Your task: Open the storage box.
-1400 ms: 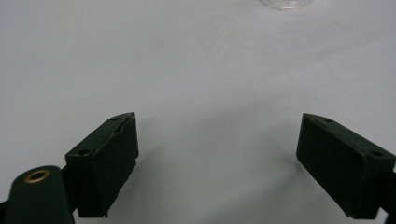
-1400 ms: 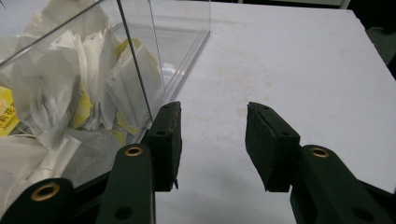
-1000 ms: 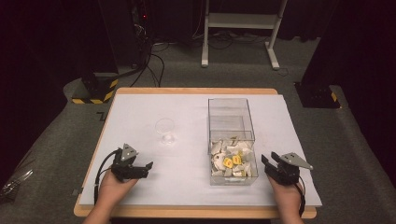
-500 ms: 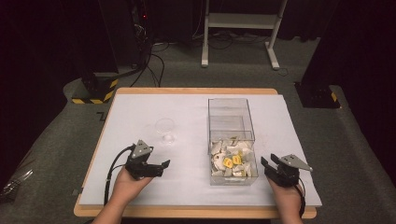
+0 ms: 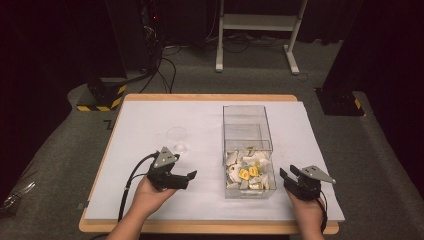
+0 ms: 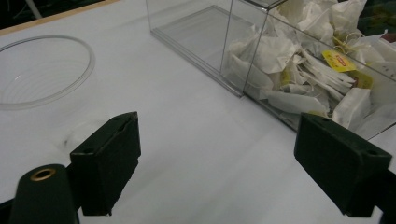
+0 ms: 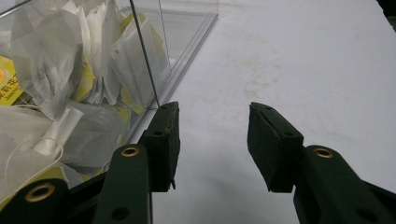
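Note:
A clear plastic box [image 5: 248, 131] stands right of the table's middle, its near half full of white tea bags [image 5: 248, 172] with yellow tags. The same box [image 6: 261, 28] and tea bags [image 6: 308, 70] appear in the left gripper view. A clear cup [image 5: 176, 136] stands left of the box, and its rim [image 6: 42, 70] fills that view's upper left. My left gripper [image 5: 187, 177] is open and empty, between cup and box, pointing right. My right gripper [image 5: 286, 175] is open and empty, just right of the box's near corner [image 7: 149, 88].
A white mat [image 5: 150, 120] covers the wooden table [image 5: 210, 227]. Black stands, cables and a white frame stand on the floor beyond the far edge. Bare mat lies between the cup and the box and right of the box [image 7: 303, 60].
My left gripper has moved right and forward from the table's left front toward the box. The right gripper has stayed put.

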Demonstrator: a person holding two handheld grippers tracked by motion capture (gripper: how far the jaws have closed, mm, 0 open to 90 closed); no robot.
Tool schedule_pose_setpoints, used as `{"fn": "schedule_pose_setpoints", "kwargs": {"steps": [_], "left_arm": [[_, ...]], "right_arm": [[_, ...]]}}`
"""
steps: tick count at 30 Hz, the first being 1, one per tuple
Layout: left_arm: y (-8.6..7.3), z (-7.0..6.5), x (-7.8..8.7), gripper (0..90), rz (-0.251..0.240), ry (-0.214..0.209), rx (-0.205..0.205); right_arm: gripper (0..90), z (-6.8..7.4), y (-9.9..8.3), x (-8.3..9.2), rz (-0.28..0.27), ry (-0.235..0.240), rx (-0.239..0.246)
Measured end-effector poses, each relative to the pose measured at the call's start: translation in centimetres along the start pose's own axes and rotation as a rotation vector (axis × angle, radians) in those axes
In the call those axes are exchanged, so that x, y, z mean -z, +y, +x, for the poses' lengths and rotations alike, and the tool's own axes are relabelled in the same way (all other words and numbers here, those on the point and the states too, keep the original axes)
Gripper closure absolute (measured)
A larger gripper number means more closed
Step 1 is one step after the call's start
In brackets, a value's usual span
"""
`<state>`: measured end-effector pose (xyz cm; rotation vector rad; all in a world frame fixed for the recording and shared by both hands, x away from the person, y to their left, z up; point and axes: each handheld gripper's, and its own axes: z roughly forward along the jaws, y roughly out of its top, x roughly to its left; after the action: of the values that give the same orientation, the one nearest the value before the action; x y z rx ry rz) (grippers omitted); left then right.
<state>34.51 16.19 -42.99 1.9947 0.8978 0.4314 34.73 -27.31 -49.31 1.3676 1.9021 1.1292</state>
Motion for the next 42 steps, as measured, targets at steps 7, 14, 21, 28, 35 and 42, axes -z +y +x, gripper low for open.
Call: {"fn": "schedule_pose_setpoints", "kwargs": {"steps": [7,14,21,28,35,42], "left_arm": [[1.6,-1.6,-1.1,15.4,0.006,-0.036,-0.029],[3.2,-3.2,-1.9,15.8,0.001,-0.078,-0.063],[4.3,-4.9,-2.9,16.2,-0.006,-0.119,-0.075],[5.3,-6.7,-3.9,16.9,-0.023,-0.159,-0.083],[5.8,-8.2,-5.0,19.1,-0.03,-0.194,-0.089],[5.7,-9.2,-5.7,26.5,-0.036,-0.215,-0.086]], "right_arm": [[54.2,0.0,-0.1,-0.1,0.004,0.003,-0.006],[54.0,0.0,-0.1,0.0,0.0,0.007,-0.013],[53.8,-0.1,-0.1,0.1,-0.006,0.012,-0.014],[53.8,-0.2,-0.1,0.1,-0.007,0.018,-0.021],[53.8,-0.2,-0.1,0.1,-0.006,0.019,-0.023],[53.8,-0.4,-0.1,0.2,-0.008,0.018,-0.034]]}}
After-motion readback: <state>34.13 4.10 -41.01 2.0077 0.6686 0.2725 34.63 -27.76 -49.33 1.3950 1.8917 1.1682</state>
